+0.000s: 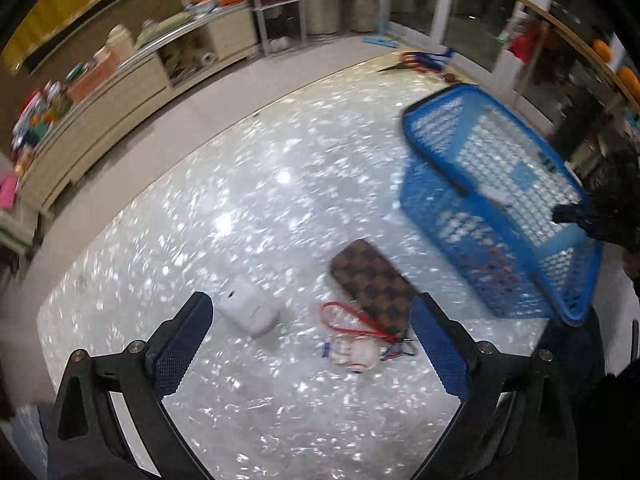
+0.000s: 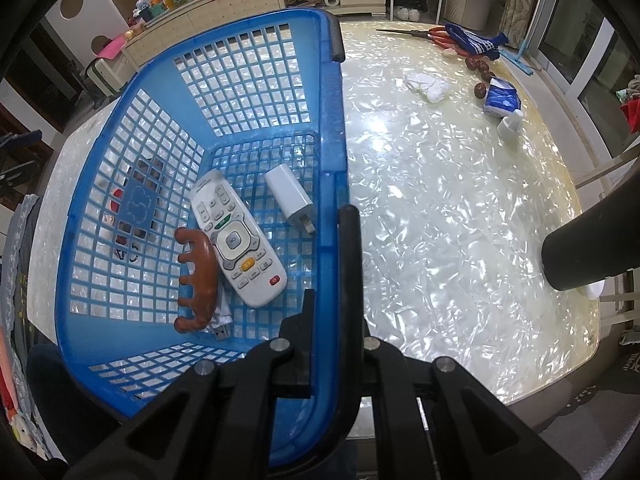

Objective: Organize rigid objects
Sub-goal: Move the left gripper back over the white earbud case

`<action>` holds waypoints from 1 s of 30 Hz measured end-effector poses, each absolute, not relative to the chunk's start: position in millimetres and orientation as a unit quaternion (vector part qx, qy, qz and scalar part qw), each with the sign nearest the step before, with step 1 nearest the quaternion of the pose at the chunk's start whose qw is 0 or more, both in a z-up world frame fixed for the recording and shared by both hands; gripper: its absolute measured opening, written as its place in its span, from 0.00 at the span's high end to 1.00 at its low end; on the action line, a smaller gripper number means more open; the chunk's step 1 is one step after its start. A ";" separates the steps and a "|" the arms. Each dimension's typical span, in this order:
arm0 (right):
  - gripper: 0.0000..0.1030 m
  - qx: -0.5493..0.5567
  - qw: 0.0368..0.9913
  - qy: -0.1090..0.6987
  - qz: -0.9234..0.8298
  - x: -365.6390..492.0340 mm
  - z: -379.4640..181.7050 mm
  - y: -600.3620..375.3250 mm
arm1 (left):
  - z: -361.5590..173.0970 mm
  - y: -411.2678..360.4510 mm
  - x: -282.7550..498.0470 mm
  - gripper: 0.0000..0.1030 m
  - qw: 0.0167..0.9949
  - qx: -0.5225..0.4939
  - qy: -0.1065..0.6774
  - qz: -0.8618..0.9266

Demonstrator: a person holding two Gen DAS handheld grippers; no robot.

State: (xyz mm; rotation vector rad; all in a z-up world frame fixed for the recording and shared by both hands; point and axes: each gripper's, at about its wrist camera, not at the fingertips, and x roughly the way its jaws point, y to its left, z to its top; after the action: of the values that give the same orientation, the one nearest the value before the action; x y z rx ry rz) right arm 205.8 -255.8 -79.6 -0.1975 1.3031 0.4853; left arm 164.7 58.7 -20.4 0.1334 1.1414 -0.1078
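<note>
Left wrist view, near to far: the left gripper (image 1: pixel 312 344) hangs over the table (image 1: pixel 248 216) with its two fingers spread wide apart and nothing between the pads. Just past the fingertips lie three loose things: one white earbud case (image 1: pixel 250 310) beside the left finger, one keychain (image 1: pixel 356 340) with a red loop and a small white figure in the middle, and one checkered brown case (image 1: pixel 374 282) touching the keychain's far side, near the right finger. Beyond these, to the right, stands one blue basket (image 1: pixel 448 224), blurred. At the table's far edge lies one pair of scissors (image 1: pixel 412 62) with red handles.

Right wrist view, near to far: the right gripper (image 2: pixel 334 280) is closed tight on the basket's near rim (image 2: pixel 332 184), one finger inside the wall and one outside. Four things lie on the basket floor: one brown wooden massager (image 2: pixel 198 272) with knobs, touching one white remote (image 2: pixel 236 236); one small USB stick (image 2: pixel 220 330) showing partly from under the massager; and one white charger plug (image 2: pixel 290 198) just beside the remote. On the open table beyond are one crumpled white tissue (image 2: pixel 426 84), one blue tissue pack (image 2: pixel 502 98), one small white bottle (image 2: pixel 510 124) beside it, about four dark red fruits (image 2: pixel 480 80), and a blue sock (image 2: pixel 472 42) lying over the scissors.
</note>
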 end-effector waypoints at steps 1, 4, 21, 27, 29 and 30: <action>0.95 -0.091 0.763 0.599 0.223 205.7 -79.7 -256.1 | -24.4 63.9 165.8 0.03 0.837 0.060 0.542 -0.047; 0.95 -0.092 0.763 0.600 0.222 204.9 -79.8 -256.2 | -42.5 81.9 170.0 0.03 0.829 0.034 0.557 -0.024; 0.95 -0.094 0.762 0.600 0.223 204.4 -80.1 -253.6 | -119.5 127.2 205.3 0.03 0.777 -0.126 0.601 0.140; 0.95 -0.094 0.762 0.600 0.225 205.2 -80.0 -253.3 | -128.3 134.4 212.8 0.03 0.768 -0.157 0.598 0.168; 0.95 -0.094 0.762 0.600 0.225 205.4 -79.9 -253.5 | -133.1 135.1 214.8 0.03 0.764 -0.157 0.600 0.179; 0.95 -0.093 0.762 0.600 0.225 205.3 -79.8 -253.6 | -135.4 134.3 216.4 0.04 0.762 -0.156 0.601 0.181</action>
State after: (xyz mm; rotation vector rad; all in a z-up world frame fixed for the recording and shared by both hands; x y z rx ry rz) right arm 205.3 -253.6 -79.8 -0.2031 1.3060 0.4888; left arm 216.4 134.3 -135.4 -0.3400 1.3078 0.3938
